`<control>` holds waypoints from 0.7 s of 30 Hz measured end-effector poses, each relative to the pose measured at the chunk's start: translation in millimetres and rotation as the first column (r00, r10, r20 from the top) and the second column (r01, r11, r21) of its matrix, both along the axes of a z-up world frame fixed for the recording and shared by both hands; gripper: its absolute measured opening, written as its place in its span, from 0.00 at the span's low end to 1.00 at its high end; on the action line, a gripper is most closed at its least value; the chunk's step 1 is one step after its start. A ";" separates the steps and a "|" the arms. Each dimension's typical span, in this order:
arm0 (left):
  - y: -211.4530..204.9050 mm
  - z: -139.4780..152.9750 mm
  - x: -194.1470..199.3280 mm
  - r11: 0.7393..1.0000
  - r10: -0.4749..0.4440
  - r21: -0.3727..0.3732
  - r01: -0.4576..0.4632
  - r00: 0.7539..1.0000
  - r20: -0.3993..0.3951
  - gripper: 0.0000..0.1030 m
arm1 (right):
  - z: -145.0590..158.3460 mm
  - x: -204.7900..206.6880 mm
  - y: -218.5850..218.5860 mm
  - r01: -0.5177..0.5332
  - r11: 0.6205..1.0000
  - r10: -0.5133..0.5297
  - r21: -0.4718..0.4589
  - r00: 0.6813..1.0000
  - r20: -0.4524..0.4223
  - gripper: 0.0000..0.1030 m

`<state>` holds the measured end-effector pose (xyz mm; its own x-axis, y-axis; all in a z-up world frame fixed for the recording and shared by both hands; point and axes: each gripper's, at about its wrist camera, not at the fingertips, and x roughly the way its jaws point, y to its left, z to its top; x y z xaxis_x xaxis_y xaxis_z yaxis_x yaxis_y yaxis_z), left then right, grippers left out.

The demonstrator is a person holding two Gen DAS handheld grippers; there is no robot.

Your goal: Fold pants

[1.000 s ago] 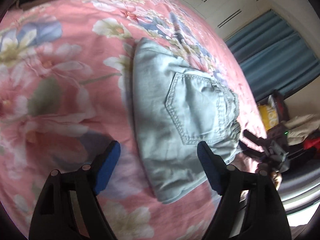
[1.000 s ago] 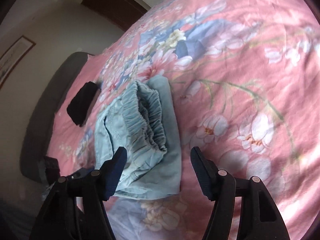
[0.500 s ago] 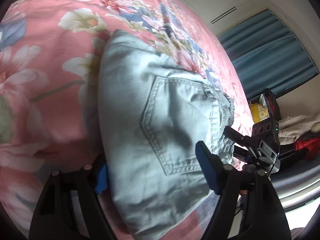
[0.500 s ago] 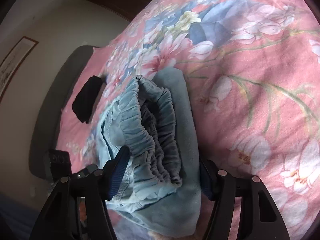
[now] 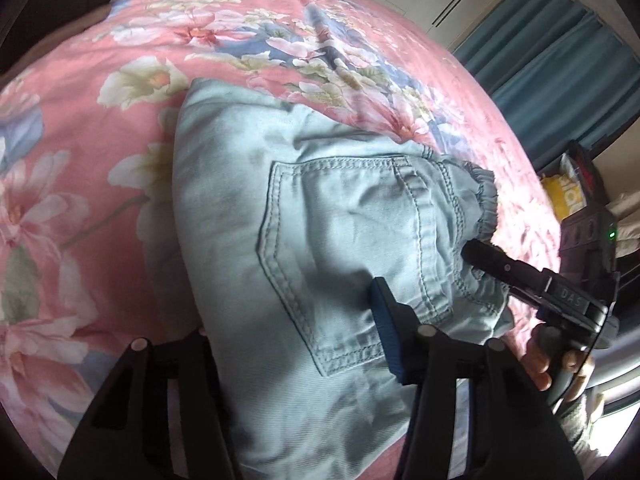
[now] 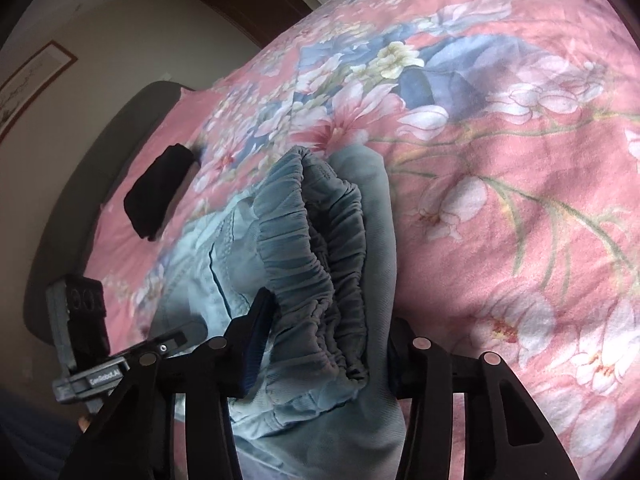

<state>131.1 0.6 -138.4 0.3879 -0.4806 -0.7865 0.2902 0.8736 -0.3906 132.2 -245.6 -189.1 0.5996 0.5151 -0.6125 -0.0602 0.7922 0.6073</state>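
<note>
Both claws now astride pants [image 5: 320,240].

I'm looking at my left tongs [image 5: 296,344]: two black plastic arms with cut-out slots, each showing round silver screws near the top, and a blue ribbed pad lining the inner face of the one finger that is showing. My right tongs [image 6: 324,344] are showing the same build, black slotted arms, silver screw heads and a blue pad edge. In the left wrist view the right tongs' body is appearing dark, with small raised lettering on a grey block and a green light glowing on its housing. The hand [image 5: 560,368] gripping its handle is wearing a knitted grey cuff.
</note>
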 end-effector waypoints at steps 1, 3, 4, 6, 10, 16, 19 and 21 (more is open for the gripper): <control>-3.4 1.1 -2.4 1.000 -0.004 0.031 0.003 1.000 0.018 0.48 | 1.7 -0.6 1.4 0.003 1.000 -0.003 -0.014 1.000 0.003 0.46; -8.4 3.7 -6.1 0.997 -0.009 0.078 0.005 0.999 0.050 0.44 | 6.0 -2.3 6.0 0.011 0.999 -0.011 -0.047 1.000 0.011 0.45; -10.9 5.9 -7.8 0.995 -0.010 0.099 0.004 0.998 0.068 0.39 | 8.3 -3.5 8.2 0.014 0.998 -0.013 -0.069 1.000 0.017 0.43; -12.3 9.8 -11.2 0.992 -0.009 0.127 -0.002 0.996 0.093 0.33 | 13.9 -7.2 12.6 0.022 0.994 -0.018 -0.110 0.999 0.040 0.41; -10.7 15.3 -15.8 0.989 -0.001 0.145 -0.016 0.993 0.117 0.27 | 27.0 -17.5 17.7 0.034 0.989 -0.020 -0.146 0.995 0.096 0.38; -8.6 31.7 -31.2 0.987 0.011 0.155 -0.036 0.987 0.158 0.26 | 40.2 -32.7 19.4 0.036 0.986 -0.013 -0.162 0.990 0.140 0.38; -6.4 44.4 -43.1 0.984 0.019 0.173 -0.052 0.981 0.192 0.26 | 49.7 -41.7 25.0 0.034 0.984 -0.005 -0.172 0.986 0.167 0.38; -3.6 53.1 -51.4 0.981 0.026 0.182 -0.066 0.976 0.216 0.26 | 57.5 -48.6 29.5 0.031 0.983 0.004 -0.182 0.981 0.192 0.38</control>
<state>79.7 -3.0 -85.2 0.5731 -0.3105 -0.7584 0.3066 0.9395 -0.1529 83.6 -216.2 -131.6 0.7203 0.3960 -0.5696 -0.1494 0.8903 0.4301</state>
